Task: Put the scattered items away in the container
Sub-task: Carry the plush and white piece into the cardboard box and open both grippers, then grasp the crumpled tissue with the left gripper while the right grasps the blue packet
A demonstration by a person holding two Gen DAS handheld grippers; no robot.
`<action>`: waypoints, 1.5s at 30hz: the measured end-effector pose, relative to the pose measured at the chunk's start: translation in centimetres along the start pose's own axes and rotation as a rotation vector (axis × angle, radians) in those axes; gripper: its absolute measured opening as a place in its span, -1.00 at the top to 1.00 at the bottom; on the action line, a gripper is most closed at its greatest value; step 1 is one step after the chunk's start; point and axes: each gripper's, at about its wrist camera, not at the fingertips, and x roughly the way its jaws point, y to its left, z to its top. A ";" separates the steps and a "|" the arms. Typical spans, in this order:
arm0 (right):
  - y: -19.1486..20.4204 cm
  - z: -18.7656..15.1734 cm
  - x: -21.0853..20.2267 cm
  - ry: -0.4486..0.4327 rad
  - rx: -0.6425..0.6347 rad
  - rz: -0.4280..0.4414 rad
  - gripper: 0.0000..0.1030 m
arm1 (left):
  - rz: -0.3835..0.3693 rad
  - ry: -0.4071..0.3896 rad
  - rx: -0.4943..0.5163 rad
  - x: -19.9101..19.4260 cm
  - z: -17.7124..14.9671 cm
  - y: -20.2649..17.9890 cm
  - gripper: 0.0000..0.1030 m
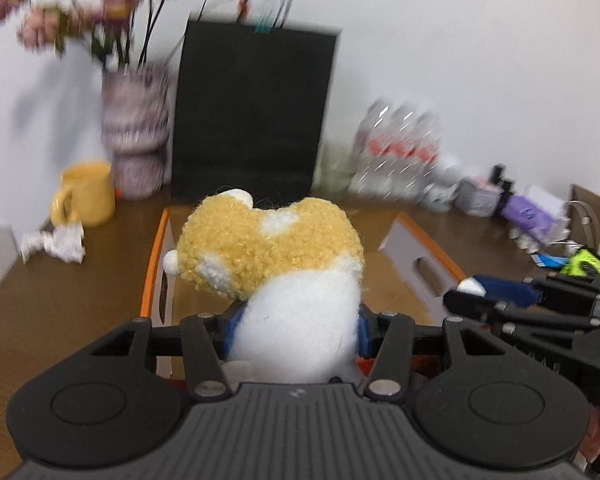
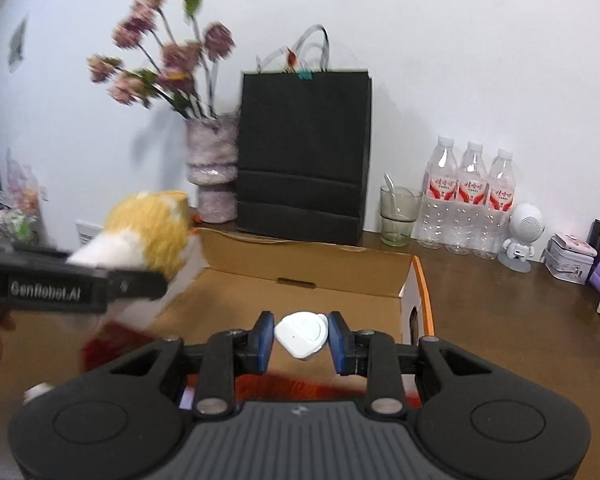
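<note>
plush toy point(image 1: 276, 264): yellow and white, gripped at its white lower part by the left gripper point(image 1: 296, 330); its head stands up ahead of the fingers, over the box.
left gripper: about half open, the blue pads pressing both sides of the toy, so the soft body keeps the jaws apart.
white case point(image 2: 301, 334): small, rounded, plastic; it sits between the pads of the right gripper point(image 2: 301, 336), just ahead of the camera.
right gripper: nearly closed, the jaws pinching the case from its two sides, because the thing is narrow and hard.
box point(image 2: 300, 280): open cardboard container with orange edge, ahead of and below both grippers; I judge both things are carried there to be dropped inside.
why held high: my guess is, to pass over the box wall before release.
surface point(image 2: 500, 320): brown, it carries the box, and behind it a black bag point(image 2: 304, 152), a vase point(image 2: 212, 168) and bottles point(image 2: 468, 200).
hidden: the near part of the box floor is covered by the gripper bodies; I cannot tell what already lies inside.
hard to make out: a red blurred thing below the right gripper; the left view is smeared by blur.
</note>
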 end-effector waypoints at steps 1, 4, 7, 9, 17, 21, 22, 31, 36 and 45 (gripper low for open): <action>-0.3 0.5 1.5 0.017 0.009 -0.010 0.46 | 0.014 0.022 -0.012 1.2 0.2 0.3 -0.01; -1.3 0.9 5.4 0.078 0.043 -0.027 0.46 | 0.056 0.069 -0.014 4.5 0.6 0.9 -0.01; -2.0 0.6 8.5 0.137 0.061 -0.036 0.46 | 0.088 0.120 0.000 6.9 0.5 1.2 -0.02; -2.0 0.2 9.8 0.168 0.059 -0.037 0.46 | 0.089 0.145 -0.007 7.9 0.1 1.5 -0.02; -2.0 -0.2 11.4 0.222 0.078 -0.084 -0.73 | 0.191 0.120 -0.009 7.9 0.0 1.6 -1.00; -2.3 -0.2 10.7 0.231 0.096 -0.052 -0.88 | 0.207 0.110 0.002 7.1 0.3 1.8 -1.00; -2.2 -0.2 10.5 0.230 0.094 -0.050 -0.88 | 0.203 0.111 0.001 7.0 0.3 1.8 -1.00; -2.0 0.0 9.0 0.224 0.098 -0.067 -0.88 | 0.189 0.099 0.003 5.5 0.1 1.5 -1.00; -1.8 0.3 7.6 0.211 0.103 -0.070 -0.88 | 0.199 0.086 0.028 4.2 0.0 0.9 -1.00; -0.7 -0.3 1.2 0.136 0.075 -0.044 -0.89 | 0.181 0.015 0.043 -2.1 -1.5 1.6 -1.00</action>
